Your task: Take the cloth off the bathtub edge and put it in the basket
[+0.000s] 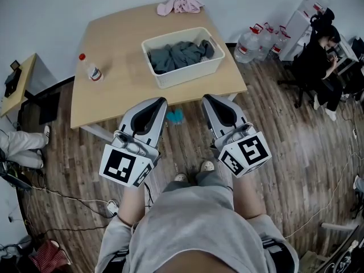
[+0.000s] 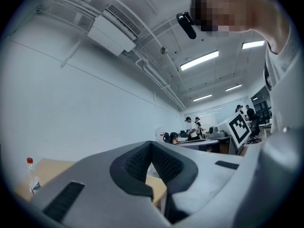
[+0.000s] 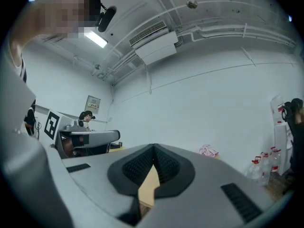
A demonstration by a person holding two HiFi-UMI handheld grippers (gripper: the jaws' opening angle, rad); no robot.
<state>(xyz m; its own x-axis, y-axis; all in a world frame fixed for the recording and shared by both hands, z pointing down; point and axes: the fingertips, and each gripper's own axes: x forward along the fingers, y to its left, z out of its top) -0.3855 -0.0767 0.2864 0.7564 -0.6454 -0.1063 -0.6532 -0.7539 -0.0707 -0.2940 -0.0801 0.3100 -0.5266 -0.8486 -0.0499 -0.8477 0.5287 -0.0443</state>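
Observation:
A white basket (image 1: 187, 73) stands on the wooden table (image 1: 119, 95) and holds dark grey cloth (image 1: 179, 54). A pink cloth (image 1: 181, 3) lies at the table's far edge; it also shows small in the right gripper view as a pink cloth (image 3: 208, 150). No bathtub is in view. My left gripper (image 1: 157, 103) and right gripper (image 1: 208, 99) hang side by side in front of the table's near edge, tips raised toward the table. Both are shut with nothing between the jaws, as the left gripper (image 2: 151, 148) and right gripper (image 3: 154, 152) views show.
A bottle with a red cap (image 1: 91, 68) stands on the table's left part. Large water bottles (image 1: 259, 41) sit on the floor at the right. A seated person (image 1: 321, 61) is at the far right, another person's legs (image 1: 23, 147) at the left. Cables (image 1: 68, 198) trail across the wood floor.

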